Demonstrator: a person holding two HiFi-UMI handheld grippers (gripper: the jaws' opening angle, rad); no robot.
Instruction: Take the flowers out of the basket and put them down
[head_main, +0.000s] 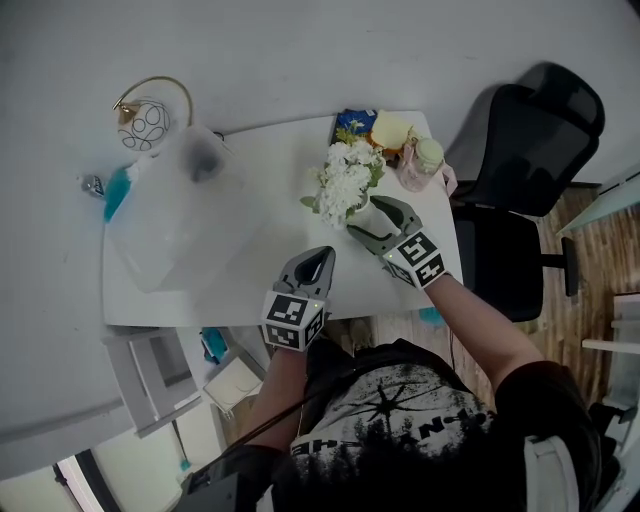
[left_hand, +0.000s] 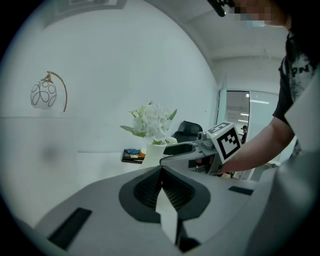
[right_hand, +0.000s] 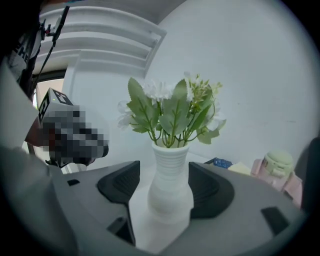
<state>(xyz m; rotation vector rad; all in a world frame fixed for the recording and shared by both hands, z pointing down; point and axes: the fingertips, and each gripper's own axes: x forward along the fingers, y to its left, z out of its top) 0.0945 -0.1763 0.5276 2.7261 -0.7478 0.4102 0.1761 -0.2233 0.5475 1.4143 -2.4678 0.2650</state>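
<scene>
A white table (head_main: 280, 165) fills the middle of the head view, with a black office chair (head_main: 530, 130) standing off its right edge. On the left part of the table lies a large translucent shape (head_main: 175, 215); it is too hazy to tell what it is. A teal object (head_main: 118, 192) sits at its left edge.

The left gripper (head_main: 322, 255) rests near the front edge of the table, pointing toward the flowers. Its 2 jaws are clenched together and hold nothing. The right gripper (head_main: 368, 213) reaches in from the right, and its jaws stand wide apart, 1 on each side of a white ribbed vase (right_hand: 170, 190). The left pad (right_hand: 120, 182) is clearly off the vase. The right pad (right_hand: 210, 187) is close beside it without squeezing, so the grip is released.

The vase stands upright on the table, toward the back right, well apart from the translucent shape. It carries the flowers (head_main: 348, 178), a bunch of white blossoms with green leaves.

Beyond the table's back left corner is a lamp (head_main: 145, 118) with a gold arc and a patterned globe. At the back right corner, just behind the flowers, lie a flat blue object (head_main: 354, 123) and a pale yellow block (head_main: 390, 130). A pink bottle with a pale green cap (head_main: 422, 162) is to their right.
</scene>
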